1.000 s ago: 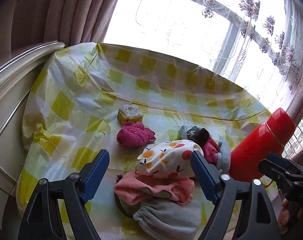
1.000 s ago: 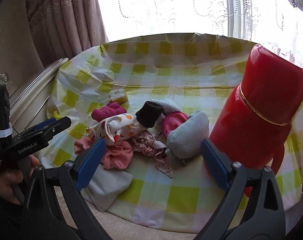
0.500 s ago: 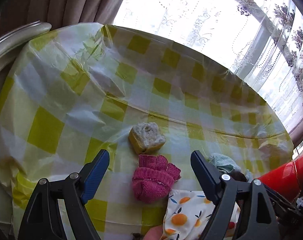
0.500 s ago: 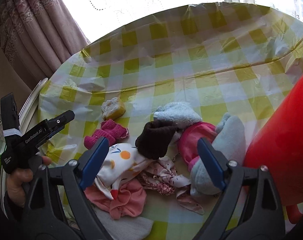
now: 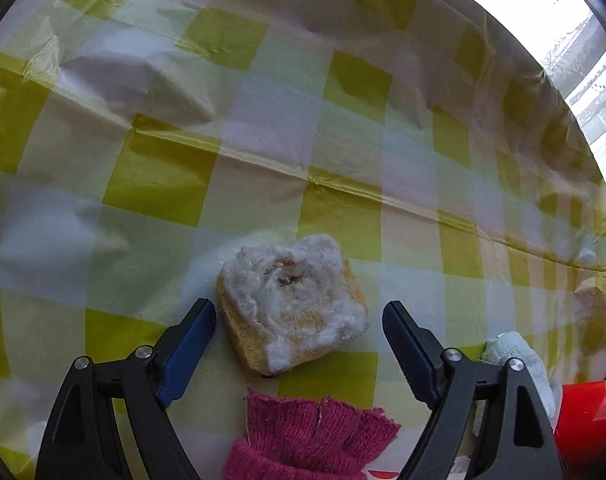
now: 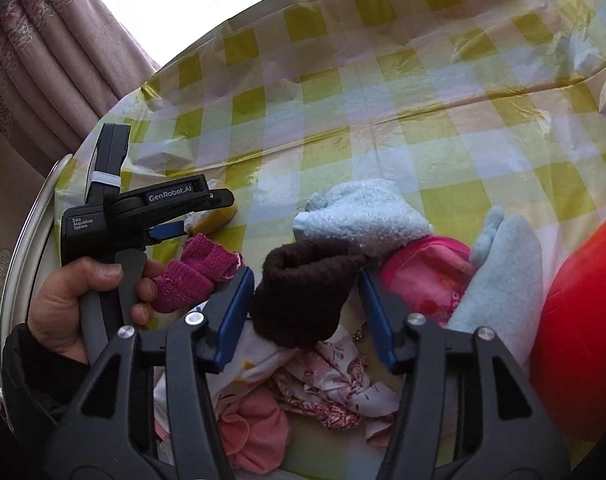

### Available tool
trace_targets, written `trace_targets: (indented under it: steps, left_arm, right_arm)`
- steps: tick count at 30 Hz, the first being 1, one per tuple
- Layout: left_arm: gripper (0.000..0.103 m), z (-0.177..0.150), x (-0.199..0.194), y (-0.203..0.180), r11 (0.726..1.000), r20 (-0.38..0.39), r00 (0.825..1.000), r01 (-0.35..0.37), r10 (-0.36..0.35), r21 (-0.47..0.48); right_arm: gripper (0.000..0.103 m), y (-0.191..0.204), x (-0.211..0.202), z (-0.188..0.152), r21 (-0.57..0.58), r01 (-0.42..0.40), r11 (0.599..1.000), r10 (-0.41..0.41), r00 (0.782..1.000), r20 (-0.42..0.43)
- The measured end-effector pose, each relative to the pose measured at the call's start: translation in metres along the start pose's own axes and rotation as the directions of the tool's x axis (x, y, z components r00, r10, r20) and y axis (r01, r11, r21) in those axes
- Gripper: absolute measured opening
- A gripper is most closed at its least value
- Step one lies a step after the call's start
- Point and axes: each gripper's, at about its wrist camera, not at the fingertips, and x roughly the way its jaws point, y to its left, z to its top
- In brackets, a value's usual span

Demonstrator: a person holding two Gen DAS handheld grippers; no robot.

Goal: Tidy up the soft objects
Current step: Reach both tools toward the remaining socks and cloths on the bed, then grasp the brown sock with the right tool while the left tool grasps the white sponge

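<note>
The left tool [image 5: 299, 314] gapes wide around the worn sponge [image 5: 291, 300]; the right tool [image 6: 305, 288], narrower, brackets the brown sock [image 6: 303, 284]. Closing carelessly could snag neighbouring cloth.

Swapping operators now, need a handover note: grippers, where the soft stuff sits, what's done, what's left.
Left gripper: jaws open, straddling the yellow sponge on the checked tablecloth, not touching it.
Right gripper: jaws open around the brown sock, not visibly clamped.
The magenta sock lies just in front of the sponge. The pile holds the brown sock, a light blue sock, a pink cloth and printed fabrics, beside the red thermos.
Done: nothing visibly sorted.
Left: grasp the sponge and brown sock, then sort the pile.
</note>
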Motion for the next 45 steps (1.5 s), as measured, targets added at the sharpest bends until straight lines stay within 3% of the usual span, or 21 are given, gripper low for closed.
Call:
trace_targets:
  steps: [1,3,7,15,18,21,25,27,30,36,41,45]
  left_arm:
    - [0.085,-0.002,0.001,-0.005,0.999,0.004,1.000,-0.022,0.022,0.032]
    - [0.072,-0.006,0.003,-0.013,0.991,0.032,0.996,-0.087,0.084,0.098]
    - [0.061,-0.013,-0.002,-0.011,0.993,0.054,0.997,-0.063,0.058,0.098]
    - [0.059,-0.044,-0.022,-0.007,0.984,0.047,0.999,-0.031,0.023,0.178]
    - [0.059,-0.062,-0.039,-0.001,0.988,0.075,0.997,-0.012,0.000,0.151]
    - [0.058,-0.084,-0.040,-0.002,0.987,0.017,0.999,0.028,-0.031,0.157]
    - [0.058,-0.110,-0.052,-0.011,0.980,0.010,0.999,0.038,-0.041,0.196]
    - [0.058,-0.123,-0.063,-0.010,0.982,0.040,0.998,0.036,-0.044,0.186]
    - [0.058,-0.133,-0.093,-0.002,0.989,0.152,0.988,-0.005,-0.018,0.148]
    - [0.058,-0.154,-0.155,-0.011,0.992,0.330,0.944,-0.037,-0.005,0.122]
    - [0.058,-0.185,-0.193,-0.012,0.996,0.399,0.917,-0.023,-0.013,0.086]
    - [0.058,-0.222,-0.207,-0.022,0.997,0.407,0.913,0.012,-0.040,0.072]
  right_arm:
    - [0.045,-0.001,0.000,-0.001,-0.003,0.001,1.000,-0.001,1.000,0.000]
    - [0.038,-0.003,-0.001,-0.002,-0.004,-0.003,1.000,0.003,1.000,0.010]
    - [0.032,-0.002,-0.009,-0.005,-0.026,0.003,1.000,-0.002,0.999,0.037]
    - [0.030,0.004,-0.024,-0.023,-0.089,0.016,0.996,-0.012,0.999,0.041]
    - [0.029,0.004,-0.032,-0.033,-0.103,0.007,0.995,-0.003,0.999,0.040]
    - [0.028,0.006,-0.036,-0.047,-0.119,0.005,0.993,-0.003,1.000,0.017]
    - [0.027,0.002,-0.045,-0.062,-0.125,0.012,0.992,-0.012,1.000,0.000]
    - [0.027,-0.001,-0.054,-0.067,-0.123,0.008,0.992,-0.008,1.000,0.003]
    - [0.027,-0.007,-0.074,-0.076,-0.126,0.011,0.992,-0.006,0.999,0.038]
    - [0.027,-0.019,-0.112,-0.093,-0.142,0.042,0.989,-0.029,0.996,0.090]
    - [0.027,-0.032,-0.137,-0.110,-0.151,0.076,0.986,-0.062,0.993,0.098]
    - [0.027,-0.045,-0.152,-0.126,-0.156,0.109,0.982,-0.095,0.991,0.090]
